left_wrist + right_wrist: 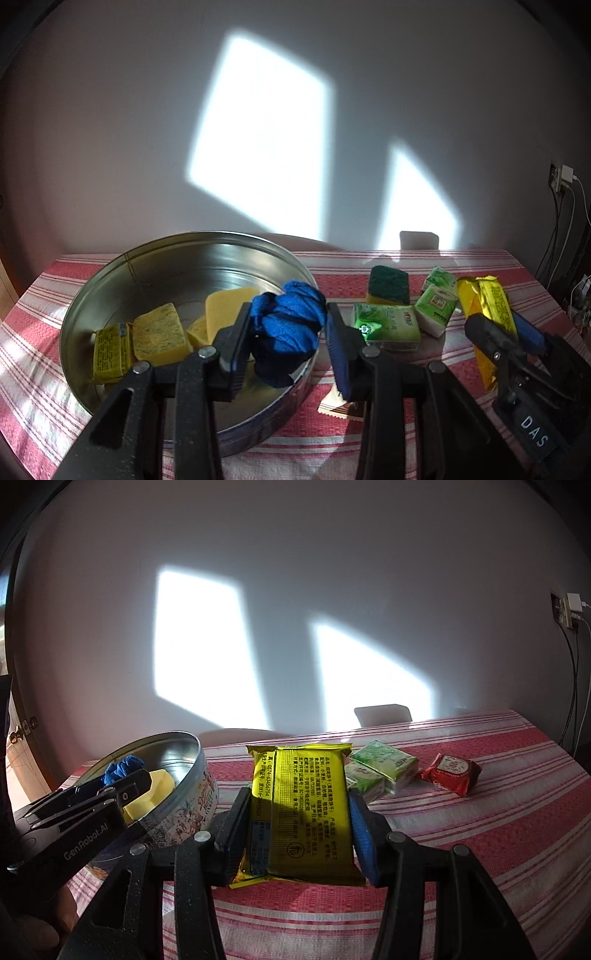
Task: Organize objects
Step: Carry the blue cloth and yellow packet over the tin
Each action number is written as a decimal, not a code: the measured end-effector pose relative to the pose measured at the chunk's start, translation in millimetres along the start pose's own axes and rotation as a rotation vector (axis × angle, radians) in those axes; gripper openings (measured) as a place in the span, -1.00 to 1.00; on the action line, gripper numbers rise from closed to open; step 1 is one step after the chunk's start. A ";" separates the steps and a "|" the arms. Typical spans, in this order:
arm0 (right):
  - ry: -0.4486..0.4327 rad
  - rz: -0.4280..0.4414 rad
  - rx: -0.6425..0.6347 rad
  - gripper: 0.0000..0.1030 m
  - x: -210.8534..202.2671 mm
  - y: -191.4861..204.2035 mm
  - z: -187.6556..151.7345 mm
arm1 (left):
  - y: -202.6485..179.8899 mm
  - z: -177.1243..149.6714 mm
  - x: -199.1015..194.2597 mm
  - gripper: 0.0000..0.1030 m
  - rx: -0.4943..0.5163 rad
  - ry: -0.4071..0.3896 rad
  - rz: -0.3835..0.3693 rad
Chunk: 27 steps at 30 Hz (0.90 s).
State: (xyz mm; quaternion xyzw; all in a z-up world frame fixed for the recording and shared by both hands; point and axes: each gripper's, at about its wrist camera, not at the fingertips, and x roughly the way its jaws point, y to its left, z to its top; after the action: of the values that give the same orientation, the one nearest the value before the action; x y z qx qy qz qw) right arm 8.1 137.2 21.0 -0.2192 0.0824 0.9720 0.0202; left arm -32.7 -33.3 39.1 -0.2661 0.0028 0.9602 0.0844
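**A:** Status on the left?

**B:** My left gripper (286, 328) is clamped on a bunched blue cloth (288, 325). Both pads press into it. It hangs above the right-hand part of the round metal tin (110, 273), near the rim.

**A:** What's in the tin?

**B:** A small yellow packet (110, 350) at the left, a yellow sponge (159, 332) just beside it, and more yellow sponge pieces (225, 306) toward the middle. From the right wrist view the tin's outer wall (195, 808) carries a printed pattern.

**A:** Right side?

**B:** My right gripper (299, 819) is closed on a large yellow snack pack (299, 808), gripped by its long edges, back label facing the camera. Whether the pack is resting on the cloth-covered table or lifted off it, I can't tell.

**A:** What's on the table?

**B:** Red-and-white striped tablecloth (480, 830). Green tissue packs (388, 325) in a cluster right of the tin, a green-topped scouring sponge (389, 286) behind them. A red wrapped snack (450, 773) sits further right, apart from the tissue packs (384, 771). A flat wrapper (340, 406) lies just beside the tin under my left gripper; its print is too hidden to read.
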 end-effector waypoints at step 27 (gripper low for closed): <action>0.039 0.193 -0.088 0.03 64.6 158.9 23.3 | 152.3 7.4 30.6 -0.29 -0.182 0.085 0.256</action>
State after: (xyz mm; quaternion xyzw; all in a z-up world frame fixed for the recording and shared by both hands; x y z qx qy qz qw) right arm -72.0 -15.3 38.0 -0.2295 0.0606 0.9677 -0.0849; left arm -87.2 -178.1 23.8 -0.3103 -0.0468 0.9474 -0.0632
